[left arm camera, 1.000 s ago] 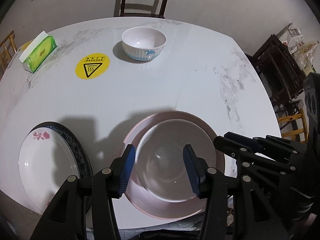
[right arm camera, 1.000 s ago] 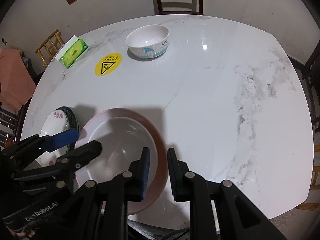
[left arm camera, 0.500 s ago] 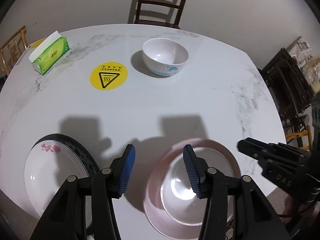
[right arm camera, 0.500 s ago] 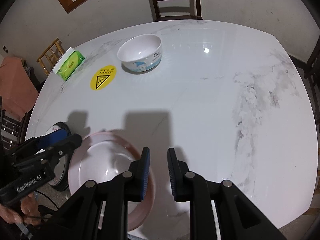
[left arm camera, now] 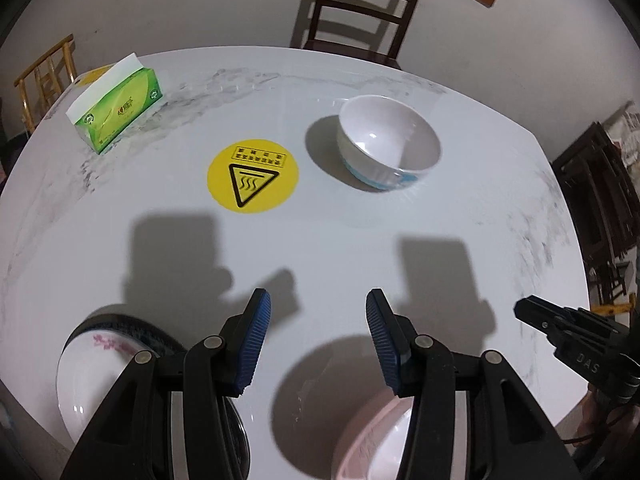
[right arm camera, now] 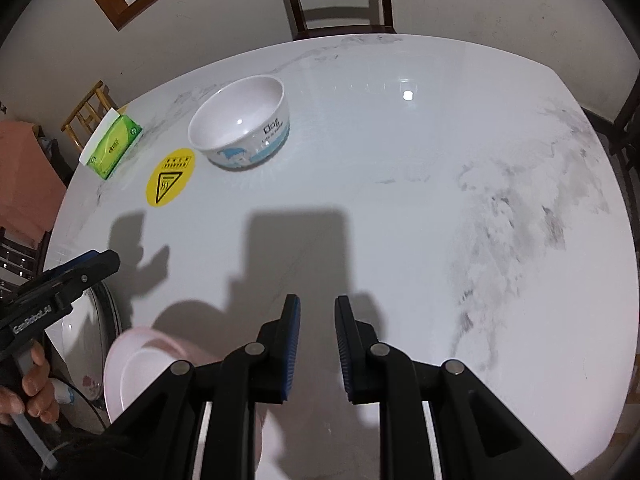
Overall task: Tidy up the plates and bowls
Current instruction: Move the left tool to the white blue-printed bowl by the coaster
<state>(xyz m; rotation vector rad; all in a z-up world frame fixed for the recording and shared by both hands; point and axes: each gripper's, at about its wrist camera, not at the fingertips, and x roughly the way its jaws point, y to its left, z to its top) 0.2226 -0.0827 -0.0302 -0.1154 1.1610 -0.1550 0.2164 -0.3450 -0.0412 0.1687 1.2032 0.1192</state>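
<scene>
A white bowl (left arm camera: 388,144) (right arm camera: 240,120) with blue print stands upright on the far half of the marble table (left arm camera: 352,248). A pink plate (left arm camera: 360,436) (right arm camera: 132,356) with a pale dish in it lies at the near edge, partly hidden behind the fingers. To its left a white floral plate (left arm camera: 88,376) (right arm camera: 90,380) rests on a dark-rimmed plate. My left gripper (left arm camera: 318,316) (right arm camera: 102,262) hovers open and empty over bare table. My right gripper (right arm camera: 318,316) (left arm camera: 532,314) is shut to a narrow gap, holding nothing.
A green tissue box (left arm camera: 116,108) (right arm camera: 114,144) and a round yellow hot-surface sticker (left arm camera: 252,176) (right arm camera: 170,182) sit at the back left. A dark wooden chair (left arm camera: 360,12) stands behind the table. A person's hand (right arm camera: 36,384) holds the left gripper.
Both grippers have moved forward over the table toward the white bowl. The pink plate and the floral plate have slipped to the bottom of each view. Neither jaw gap has changed.
</scene>
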